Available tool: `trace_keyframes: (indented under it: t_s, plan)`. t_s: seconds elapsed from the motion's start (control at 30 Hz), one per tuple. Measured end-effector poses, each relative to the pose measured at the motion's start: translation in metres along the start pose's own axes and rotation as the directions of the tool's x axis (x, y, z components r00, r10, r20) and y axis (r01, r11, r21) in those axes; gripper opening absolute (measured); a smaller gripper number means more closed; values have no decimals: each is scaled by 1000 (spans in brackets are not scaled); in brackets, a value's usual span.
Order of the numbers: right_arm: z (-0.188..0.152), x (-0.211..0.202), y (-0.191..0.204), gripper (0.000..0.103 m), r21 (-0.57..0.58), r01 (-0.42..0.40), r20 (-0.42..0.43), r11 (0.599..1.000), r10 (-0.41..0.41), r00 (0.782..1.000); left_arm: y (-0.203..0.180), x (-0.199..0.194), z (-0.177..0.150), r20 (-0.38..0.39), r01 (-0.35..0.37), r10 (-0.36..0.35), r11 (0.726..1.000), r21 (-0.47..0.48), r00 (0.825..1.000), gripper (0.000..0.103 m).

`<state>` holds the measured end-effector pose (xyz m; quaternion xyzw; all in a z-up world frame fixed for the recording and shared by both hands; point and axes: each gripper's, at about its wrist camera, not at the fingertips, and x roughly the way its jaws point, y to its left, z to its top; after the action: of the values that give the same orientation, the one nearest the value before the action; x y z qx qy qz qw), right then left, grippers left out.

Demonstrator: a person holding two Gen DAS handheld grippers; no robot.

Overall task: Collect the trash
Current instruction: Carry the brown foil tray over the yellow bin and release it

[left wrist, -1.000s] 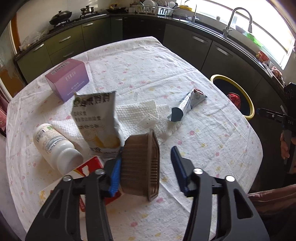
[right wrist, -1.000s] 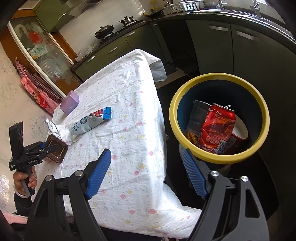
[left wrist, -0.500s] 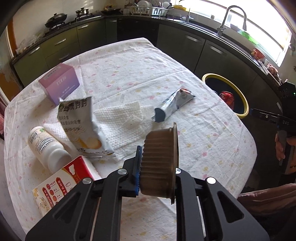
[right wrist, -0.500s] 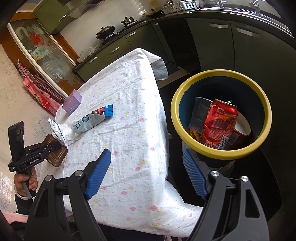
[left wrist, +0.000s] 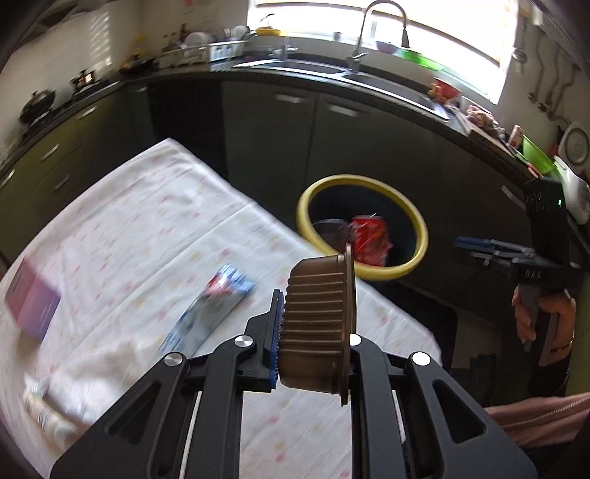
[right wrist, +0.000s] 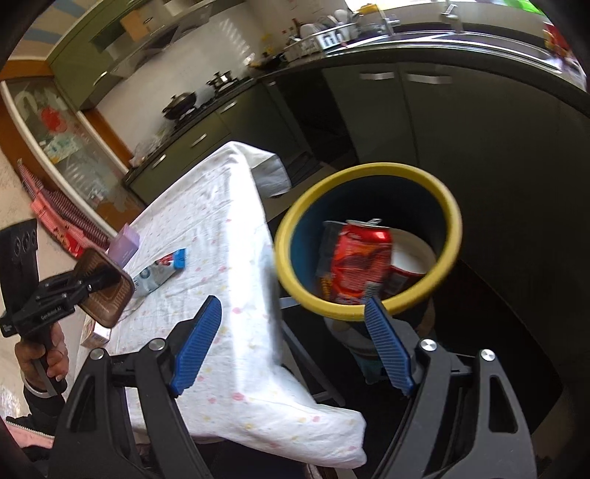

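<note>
My left gripper (left wrist: 313,331) is shut on a brown ribbed plastic tray (left wrist: 317,324), held on edge above the table; it also shows in the right wrist view (right wrist: 107,291). A yellow-rimmed dark bin (left wrist: 416,224) stands beyond the table edge, holding a red can (left wrist: 368,239) and a cup. In the right wrist view the bin (right wrist: 368,239) sits just past my open, empty right gripper (right wrist: 291,346). A blue and white wrapper (left wrist: 210,309) lies on the tablecloth (left wrist: 147,221).
A purple box (left wrist: 31,302) sits at the table's left. A blurred bottle (left wrist: 37,405) lies at lower left. Dark kitchen cabinets (left wrist: 276,140), a sink and a faucet (left wrist: 368,33) run behind. The right gripper's handle (left wrist: 542,258) is at the right.
The left gripper closed on the brown tray, lifted it off the table and swung right toward the bin. The right gripper stayed open near the bin, shifting slightly.
</note>
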<state>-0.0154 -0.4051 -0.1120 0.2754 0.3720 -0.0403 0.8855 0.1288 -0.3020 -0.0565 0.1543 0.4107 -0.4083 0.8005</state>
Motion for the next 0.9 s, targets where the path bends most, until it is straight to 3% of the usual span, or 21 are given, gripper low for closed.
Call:
trace_keyframes:
  t_s: [0.27, 0.47, 0.67, 0.73, 0.77, 0.8, 0.9]
  plan:
    - [-13, -19, -57, 76, 119, 40, 33, 992, -44, 998, -55, 80, 73, -47, 69, -65, 993, 92, 997, 15]
    - [-20, -24, -83, 76, 173, 44, 37, 984, -51, 998, -74, 154, 108, -101, 19, -9, 995, 100, 995, 15]
    - [-26, -27, -98, 77, 206, 47, 40, 977, -56, 998, -73, 200, 120, -134, -44, 54, 996, 72, 990, 16]
    - [-27, -26, -98, 78, 212, 47, 38, 976, -57, 998, -74, 206, 122, -132, -65, 73, 996, 66, 988, 34]
    - [-27, -25, -99, 78, 213, 47, 37, 976, -56, 998, -76, 204, 121, -125, -74, 82, 995, 68, 989, 56]
    - [-27, -24, -99, 78, 214, 46, 35, 976, -55, 998, -78, 202, 121, -108, -84, 91, 994, 71, 990, 66]
    - [-25, -22, -95, 78, 206, 44, 31, 978, -51, 998, -85, 189, 122, -75, -93, 99, 992, 91, 992, 66]
